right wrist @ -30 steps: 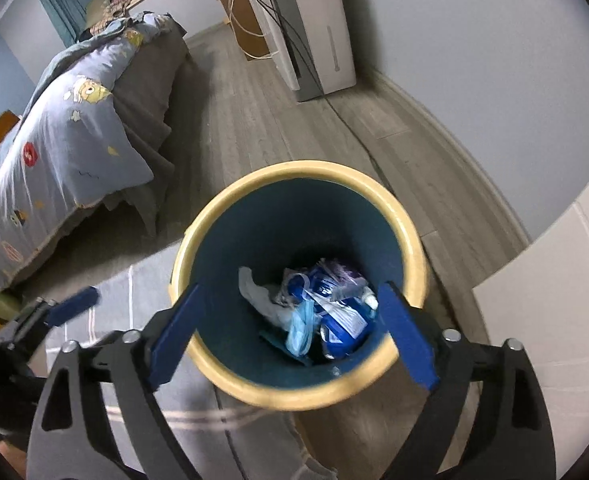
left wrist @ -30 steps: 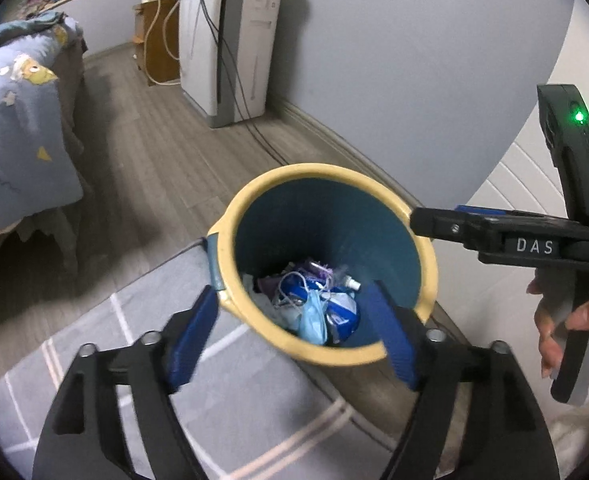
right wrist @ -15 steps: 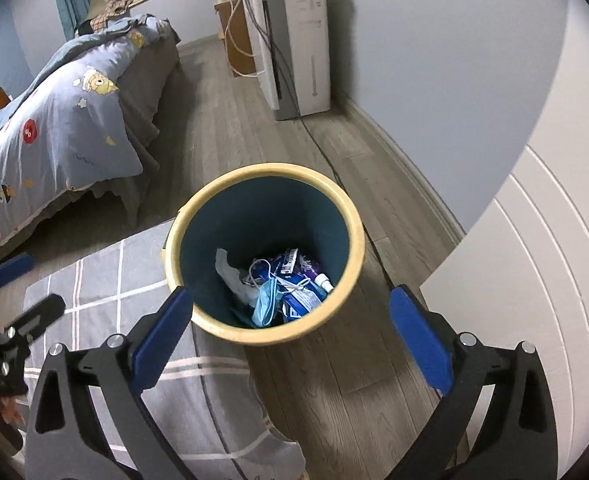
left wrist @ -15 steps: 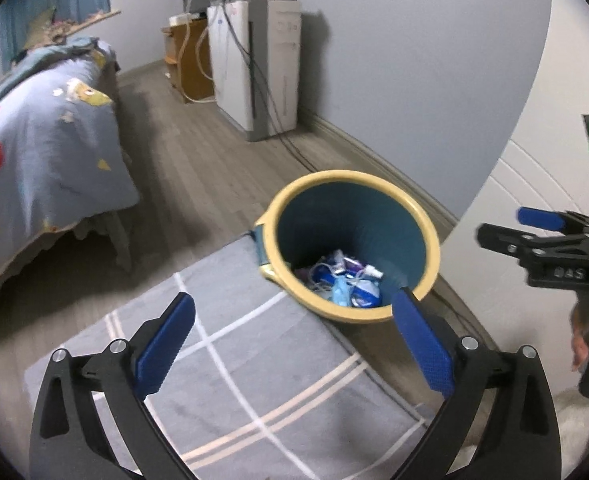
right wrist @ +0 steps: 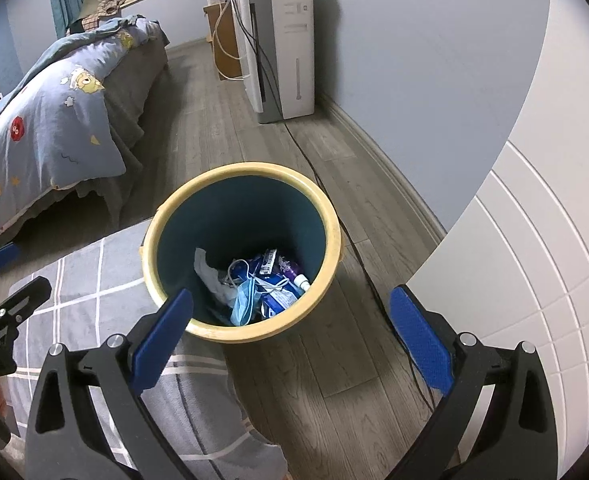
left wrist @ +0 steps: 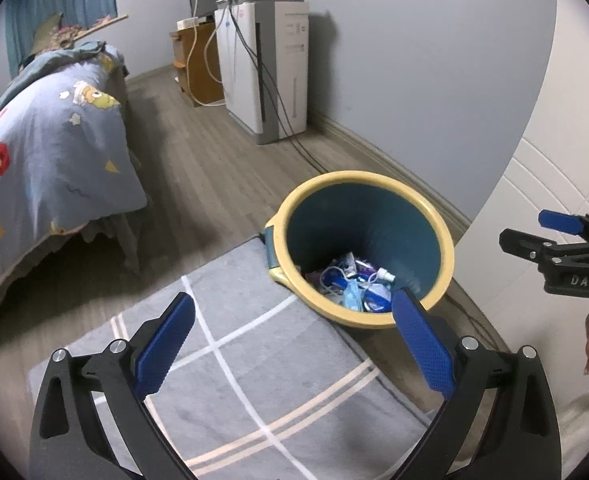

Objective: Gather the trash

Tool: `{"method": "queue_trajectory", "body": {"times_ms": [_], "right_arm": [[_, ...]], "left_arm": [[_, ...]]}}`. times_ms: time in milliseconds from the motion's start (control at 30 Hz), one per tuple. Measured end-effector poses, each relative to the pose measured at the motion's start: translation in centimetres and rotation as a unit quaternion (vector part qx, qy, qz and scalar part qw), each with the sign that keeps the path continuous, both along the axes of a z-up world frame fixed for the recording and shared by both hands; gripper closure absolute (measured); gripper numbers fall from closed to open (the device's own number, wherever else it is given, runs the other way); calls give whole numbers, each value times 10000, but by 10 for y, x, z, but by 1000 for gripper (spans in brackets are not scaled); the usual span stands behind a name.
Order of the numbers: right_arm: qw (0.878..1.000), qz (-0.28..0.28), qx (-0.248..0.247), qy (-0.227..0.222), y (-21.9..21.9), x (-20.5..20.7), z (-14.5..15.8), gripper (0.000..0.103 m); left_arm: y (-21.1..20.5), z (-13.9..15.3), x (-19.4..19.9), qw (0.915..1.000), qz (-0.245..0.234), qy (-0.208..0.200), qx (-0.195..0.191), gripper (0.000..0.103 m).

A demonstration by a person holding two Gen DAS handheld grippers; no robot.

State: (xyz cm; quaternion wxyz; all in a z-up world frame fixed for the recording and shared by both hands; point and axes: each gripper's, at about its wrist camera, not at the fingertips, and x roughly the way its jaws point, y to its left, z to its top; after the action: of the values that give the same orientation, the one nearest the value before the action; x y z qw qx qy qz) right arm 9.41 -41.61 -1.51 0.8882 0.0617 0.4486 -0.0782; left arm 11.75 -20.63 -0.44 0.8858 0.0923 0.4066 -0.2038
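Teal plastic bin with yellow rim (right wrist: 241, 179) sits near; loose trash (right wrist: 254, 284) inside looks light, soft. Left gripper (left wrist: 292, 336) and right gripper (right wrist: 290, 326) have just been opening, jaws spread, nothing between; pinch rim.

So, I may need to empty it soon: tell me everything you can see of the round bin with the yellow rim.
The round, plastic-looking bin with a yellow rim and dark teal inside stands upright on the wooden floor, at the grey checked rug. Only its bottom holds trash: a blue face mask, crumpled paper, wrappers.
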Motion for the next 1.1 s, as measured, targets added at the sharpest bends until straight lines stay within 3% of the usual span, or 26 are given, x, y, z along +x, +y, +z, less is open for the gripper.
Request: {"method": "queue_trajectory", "body": {"times_ms": [1100], "right_arm": [[10000,44,-79,10,3,1,-1,6]], "left_arm": [[3,-1,-1,10000,-1,-42,50,5]]}}
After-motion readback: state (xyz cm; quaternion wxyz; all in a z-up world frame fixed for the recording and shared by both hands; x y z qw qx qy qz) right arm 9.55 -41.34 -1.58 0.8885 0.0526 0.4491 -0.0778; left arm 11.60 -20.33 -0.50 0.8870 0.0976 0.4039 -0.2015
